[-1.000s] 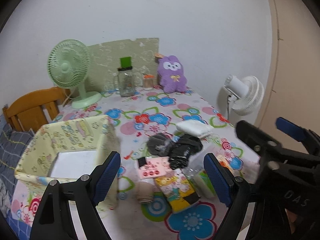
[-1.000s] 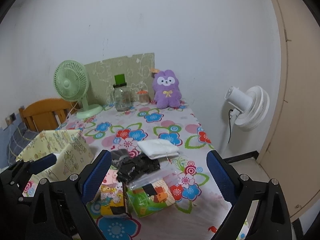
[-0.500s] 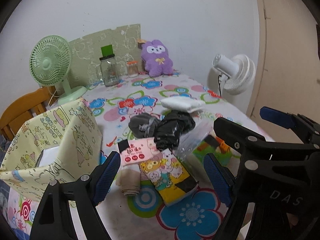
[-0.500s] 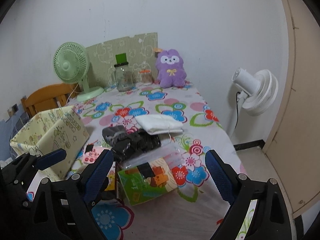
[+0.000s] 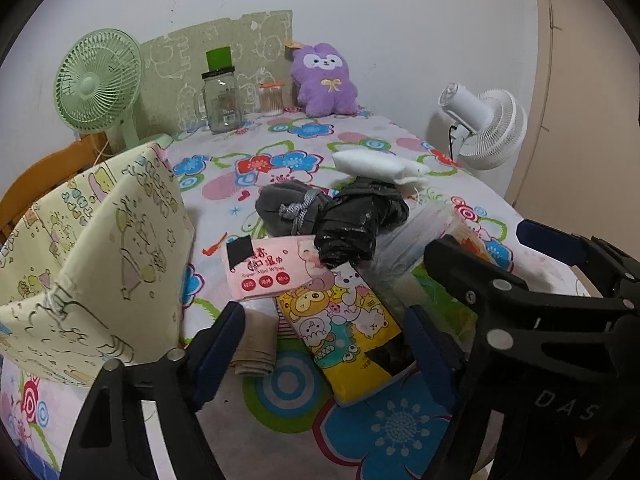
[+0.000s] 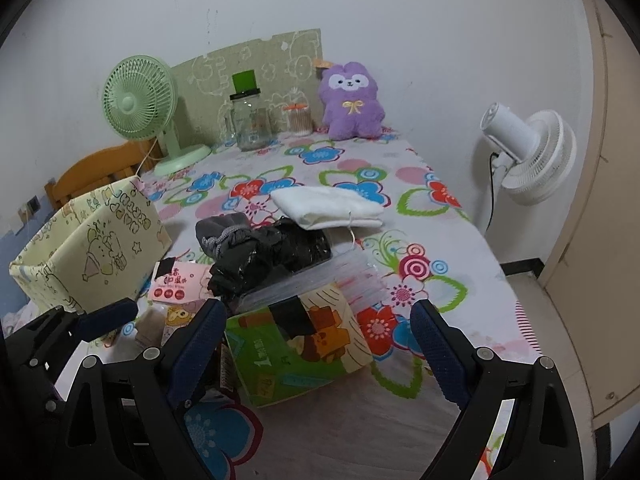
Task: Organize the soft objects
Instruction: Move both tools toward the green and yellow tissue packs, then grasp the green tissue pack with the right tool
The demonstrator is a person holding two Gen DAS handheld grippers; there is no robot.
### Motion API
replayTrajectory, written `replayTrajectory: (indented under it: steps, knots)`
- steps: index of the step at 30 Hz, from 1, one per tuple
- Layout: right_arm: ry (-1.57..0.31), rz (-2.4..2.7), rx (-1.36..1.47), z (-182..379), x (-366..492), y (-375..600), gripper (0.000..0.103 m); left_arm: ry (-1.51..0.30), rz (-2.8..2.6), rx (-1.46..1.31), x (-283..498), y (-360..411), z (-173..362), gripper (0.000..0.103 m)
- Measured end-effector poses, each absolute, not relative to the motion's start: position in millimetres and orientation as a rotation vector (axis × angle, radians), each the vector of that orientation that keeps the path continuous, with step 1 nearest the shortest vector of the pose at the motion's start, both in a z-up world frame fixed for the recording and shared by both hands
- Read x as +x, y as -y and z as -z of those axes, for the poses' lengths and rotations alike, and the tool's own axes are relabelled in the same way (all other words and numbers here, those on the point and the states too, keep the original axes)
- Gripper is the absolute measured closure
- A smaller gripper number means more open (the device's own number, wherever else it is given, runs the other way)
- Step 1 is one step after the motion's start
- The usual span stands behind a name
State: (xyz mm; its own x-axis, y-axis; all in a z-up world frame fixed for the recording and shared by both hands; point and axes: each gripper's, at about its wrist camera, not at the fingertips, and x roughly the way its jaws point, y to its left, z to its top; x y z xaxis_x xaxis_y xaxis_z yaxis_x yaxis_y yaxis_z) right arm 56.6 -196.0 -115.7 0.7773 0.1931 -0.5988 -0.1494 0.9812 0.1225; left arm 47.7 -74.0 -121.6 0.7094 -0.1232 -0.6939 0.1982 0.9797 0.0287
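Approach stage: both grippers are poised low over the pile on the bench, nothing held. The left gripper (image 5: 322, 330) has its jaws wide, just narrowed a little, straddling the yellow pack (image 5: 340, 332) beside the beige cloth (image 5: 256, 344). The right gripper (image 6: 320, 332) is set wide over the green pack (image 6: 296, 352). Next, it seems, a pack must be pinched and carried to the fabric bin (image 5: 92, 264) at left.

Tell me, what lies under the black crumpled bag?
The black crumpled bag rests on a clear plastic pouch and overlaps the pink wipes pack. Anything directly beneath is covered.
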Motion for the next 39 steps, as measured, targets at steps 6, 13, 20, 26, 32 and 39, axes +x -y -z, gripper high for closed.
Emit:
replayTrajectory:
  steps: [6,13,20,26,32,39]
  knots:
    - [-0.687,-0.195,0.082,124,65,194,0.008,-0.776,0.204,0.095,50,76,125,0.030]
    - [-0.713,-0.215,0.080,130,71,189,0.008,-0.779,0.224,0.095,53,80,127,0.038]
    - [-0.729,-0.226,0.073,133,71,182,0.008,-0.776,0.225,0.102,51,82,128,0.043]
    - [-0.743,-0.219,0.085,133,70,183,0.023,-0.769,0.235,0.099,48,82,126,0.053]
    - [-0.737,-0.211,0.090,130,66,183,0.026,-0.755,0.245,0.111,44,84,121,0.065]
    - [-0.723,-0.204,0.094,124,61,183,0.026,-0.748,0.247,0.105,40,82,115,0.079]
